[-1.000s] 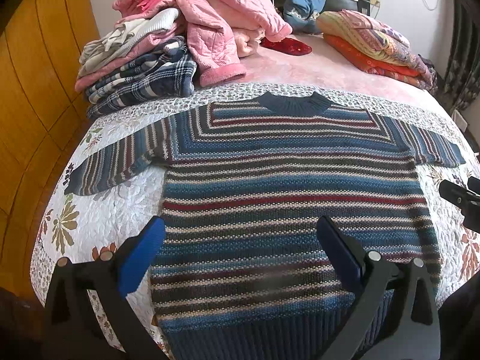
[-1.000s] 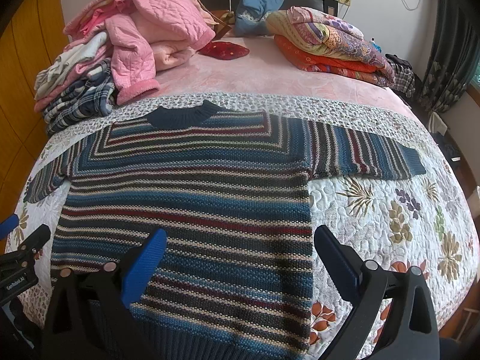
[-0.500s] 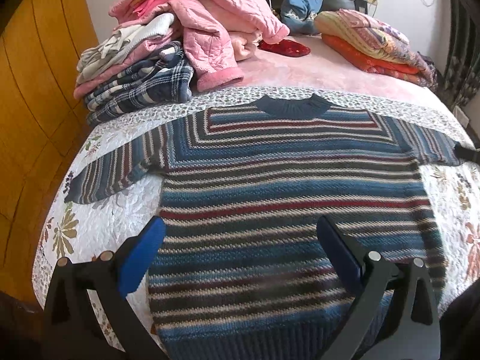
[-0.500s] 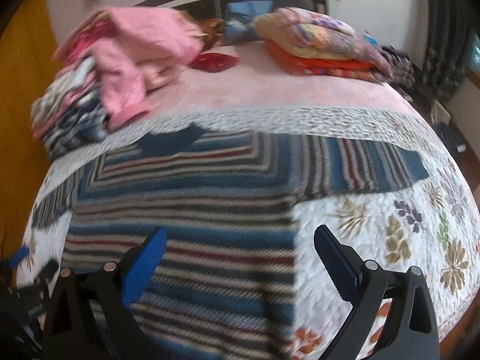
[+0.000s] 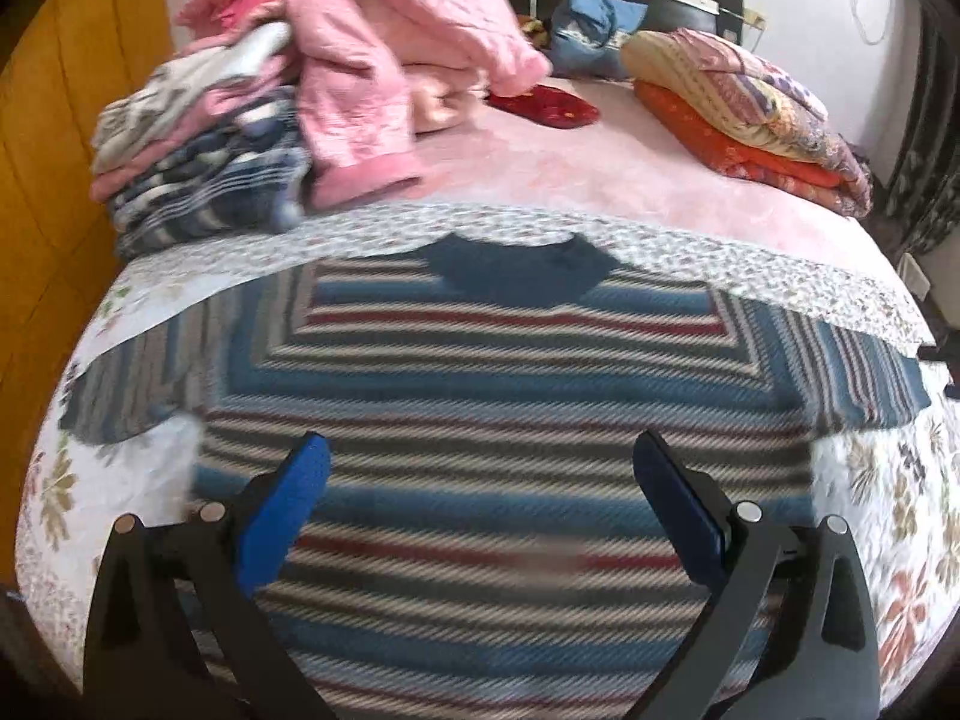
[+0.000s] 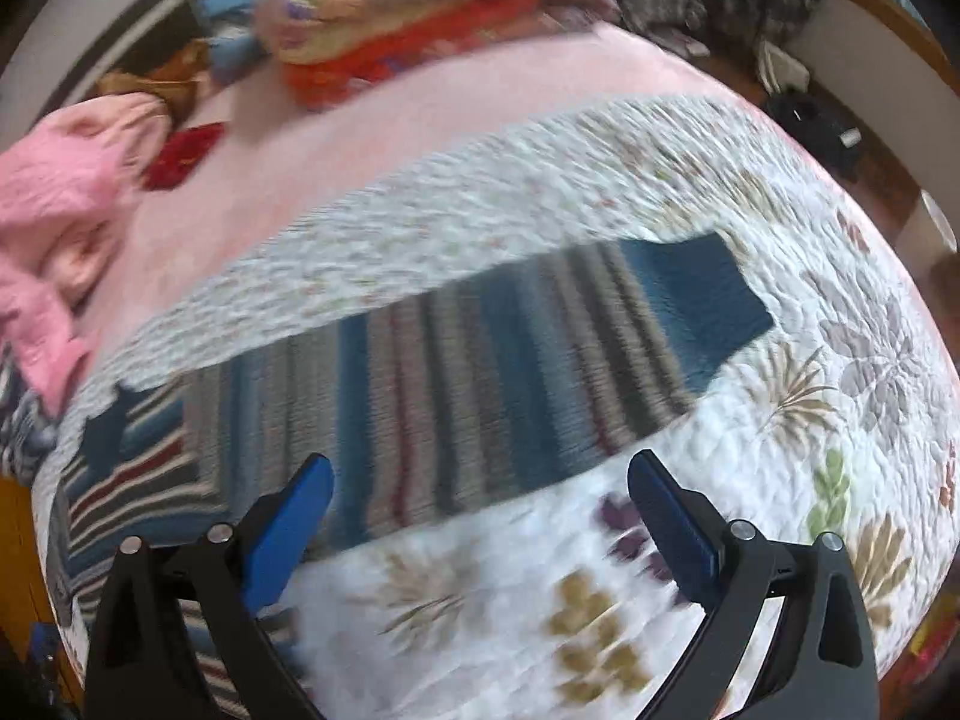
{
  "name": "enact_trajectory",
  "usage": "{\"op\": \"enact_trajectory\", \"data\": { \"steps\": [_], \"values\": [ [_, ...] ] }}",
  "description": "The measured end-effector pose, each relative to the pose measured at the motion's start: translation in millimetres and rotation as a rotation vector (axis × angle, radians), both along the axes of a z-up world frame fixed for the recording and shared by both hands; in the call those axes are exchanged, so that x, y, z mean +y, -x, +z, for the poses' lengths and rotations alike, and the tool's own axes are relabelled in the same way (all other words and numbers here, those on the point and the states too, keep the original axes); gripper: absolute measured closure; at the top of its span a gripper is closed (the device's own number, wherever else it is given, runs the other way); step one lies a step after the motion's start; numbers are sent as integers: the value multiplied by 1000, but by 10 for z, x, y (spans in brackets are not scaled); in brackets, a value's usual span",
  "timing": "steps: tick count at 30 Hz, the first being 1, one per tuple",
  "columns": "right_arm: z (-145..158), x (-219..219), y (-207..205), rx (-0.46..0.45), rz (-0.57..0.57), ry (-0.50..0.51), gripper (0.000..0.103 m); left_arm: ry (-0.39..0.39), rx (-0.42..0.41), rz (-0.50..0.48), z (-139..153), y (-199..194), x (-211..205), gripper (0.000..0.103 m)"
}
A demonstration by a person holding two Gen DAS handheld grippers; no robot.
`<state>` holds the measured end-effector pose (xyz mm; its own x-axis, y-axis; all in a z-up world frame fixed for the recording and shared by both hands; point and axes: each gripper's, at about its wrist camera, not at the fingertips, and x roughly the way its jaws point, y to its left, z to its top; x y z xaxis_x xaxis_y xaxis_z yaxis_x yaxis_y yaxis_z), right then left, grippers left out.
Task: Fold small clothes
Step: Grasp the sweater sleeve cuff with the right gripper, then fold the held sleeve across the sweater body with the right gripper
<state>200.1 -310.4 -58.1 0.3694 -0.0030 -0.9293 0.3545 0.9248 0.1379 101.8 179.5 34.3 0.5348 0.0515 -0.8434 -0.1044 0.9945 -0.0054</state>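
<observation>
A blue, grey and red striped knit sweater (image 5: 498, 396) lies flat on the floral quilt (image 5: 120, 480), collar away from me and both sleeves spread out. My left gripper (image 5: 480, 474) hovers open over the sweater's body, nothing between its blue pads. In the right wrist view the sweater's right sleeve (image 6: 510, 360) stretches across the quilt (image 6: 810, 396), its dark blue cuff (image 6: 696, 288) at the far right. My right gripper (image 6: 480, 492) hangs open just before the sleeve's lower edge, holding nothing. Both views are motion-blurred.
A heap of pink and plaid clothes (image 5: 288, 96) sits at the back left of the bed. Folded orange and patterned blankets (image 5: 744, 102) lie at the back right, a blue pillow (image 5: 588, 24) by the headboard. A wooden panel (image 5: 54, 120) lines the left side.
My left gripper has moved forward over the sweater toward the collar. My right gripper has swung right and forward, from the sweater's body to its right sleeve. Both stay open.
</observation>
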Motion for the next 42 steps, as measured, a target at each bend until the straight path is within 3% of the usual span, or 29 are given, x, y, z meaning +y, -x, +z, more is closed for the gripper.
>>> {"op": "enact_trajectory", "data": {
  "steps": [5,11,14,16,18,21,30,38,42],
  "values": [
    [-417,-604,-190,79,-55,0,5,20,24,-4,-194,-378,-323,3],
    [-828,-936,-325,127,-114,-54,13,7,50,2,-375,-574,-509,3],
    [-885,-993,-327,108,-131,-75,16,-15,51,-5,-423,-584,-536,3],
    [-871,-1018,-303,86,-134,-74,32,-33,53,-11,-450,-568,-540,3],
    [-835,-1070,-254,48,-138,-104,64,-37,59,-6,-468,-557,-511,3],
    [-796,-1240,-243,-4,-169,-207,86,-26,68,9,-465,-528,-442,3],
    [-311,-899,-117,-106,-119,-212,89,-16,68,44,-429,-434,-166,3],
    [207,187,-215,-159,66,-214,89,9,70,62,-436,-386,7,3],
    [360,760,-222,-153,142,-151,89,20,67,65,-448,-351,92,3]
  ]
}}
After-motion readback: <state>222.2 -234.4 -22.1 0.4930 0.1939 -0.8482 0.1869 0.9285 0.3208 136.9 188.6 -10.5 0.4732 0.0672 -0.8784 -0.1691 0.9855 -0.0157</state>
